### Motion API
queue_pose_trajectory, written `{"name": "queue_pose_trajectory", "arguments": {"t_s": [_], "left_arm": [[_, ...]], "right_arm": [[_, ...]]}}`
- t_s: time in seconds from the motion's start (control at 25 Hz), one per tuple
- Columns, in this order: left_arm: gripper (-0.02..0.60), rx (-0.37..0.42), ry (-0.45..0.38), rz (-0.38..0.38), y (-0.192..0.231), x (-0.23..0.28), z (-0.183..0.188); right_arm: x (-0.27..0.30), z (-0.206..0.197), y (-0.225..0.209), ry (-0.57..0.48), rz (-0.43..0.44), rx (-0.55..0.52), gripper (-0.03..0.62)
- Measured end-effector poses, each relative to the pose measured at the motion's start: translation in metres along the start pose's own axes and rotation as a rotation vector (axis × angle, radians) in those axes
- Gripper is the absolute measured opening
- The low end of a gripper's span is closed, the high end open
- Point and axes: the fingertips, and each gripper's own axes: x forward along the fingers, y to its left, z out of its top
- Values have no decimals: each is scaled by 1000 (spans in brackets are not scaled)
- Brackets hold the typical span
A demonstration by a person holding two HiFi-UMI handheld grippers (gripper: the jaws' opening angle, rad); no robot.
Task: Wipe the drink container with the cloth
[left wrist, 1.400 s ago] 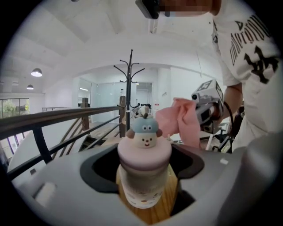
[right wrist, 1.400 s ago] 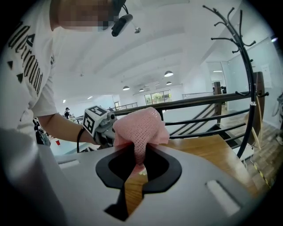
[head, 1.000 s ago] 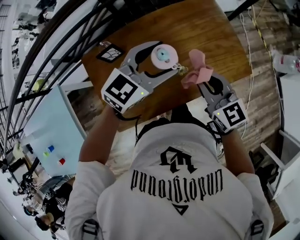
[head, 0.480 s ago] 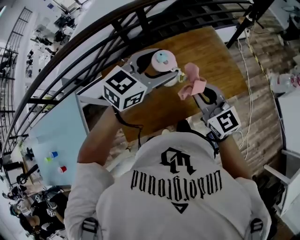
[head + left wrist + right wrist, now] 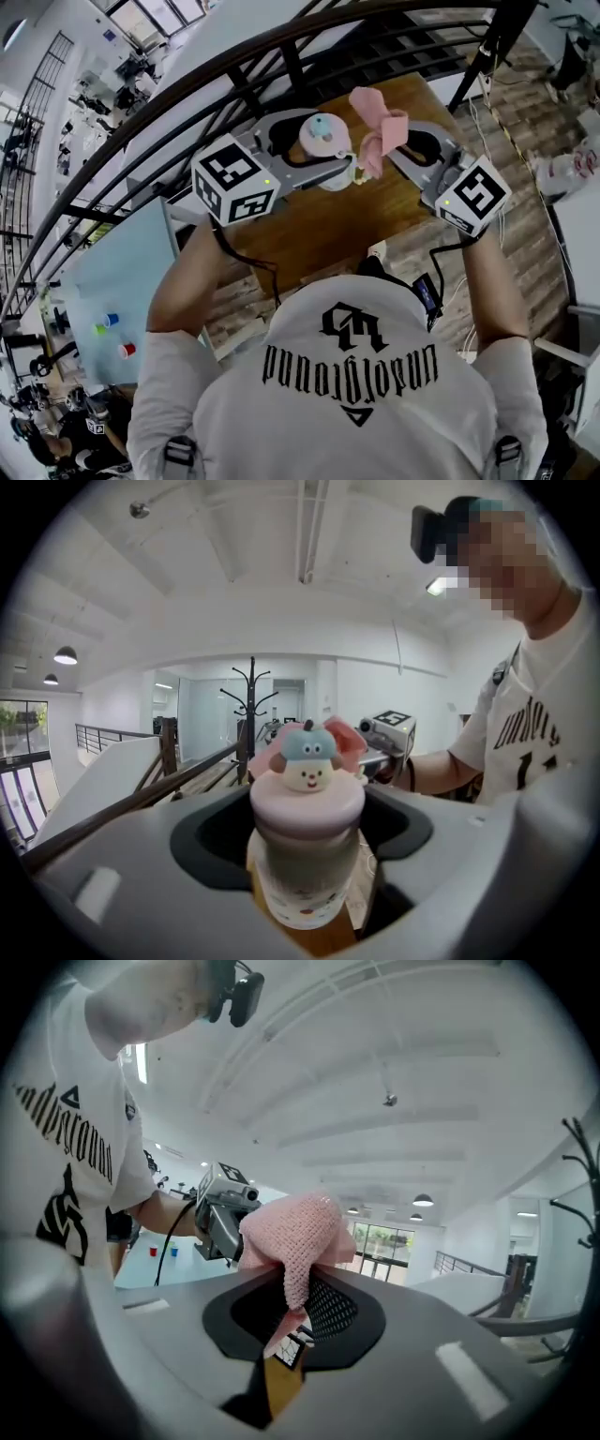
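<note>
Gripping the drink container (image 5: 322, 133) upright round its body, the left tool (image 5: 335, 153) is holding it in the air above the table (image 5: 356, 220), lid uppermost. The right tool (image 5: 388, 148) is pinching the pink cloth (image 5: 373, 117), which is hanging just to the container's right, contact not resolvable. Judgement: the cloth is needing to travel leftward onto the wall, then along the vertical long axis.
</note>
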Motion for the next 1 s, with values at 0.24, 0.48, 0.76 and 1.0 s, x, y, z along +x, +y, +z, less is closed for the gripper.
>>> {"name": "queue_pose_trajectory", "arguments": {"t_s": [0.24,0.48,0.76,1.0], "left_arm": [[383,9,-19,-36,-21,-9,9],[383,-2,-44,-27,-6,-11,17],[383,-14,-57,12,-8,-7,27],[383,-31,-58,60,14,15,28]], "right_arm": [[20,-3,30,8,111,42,35],[25,-48,39,57,108,99,35],[13,-87,54,94,135,143,36],[10,-50,33,-3,185,70,37]]}}
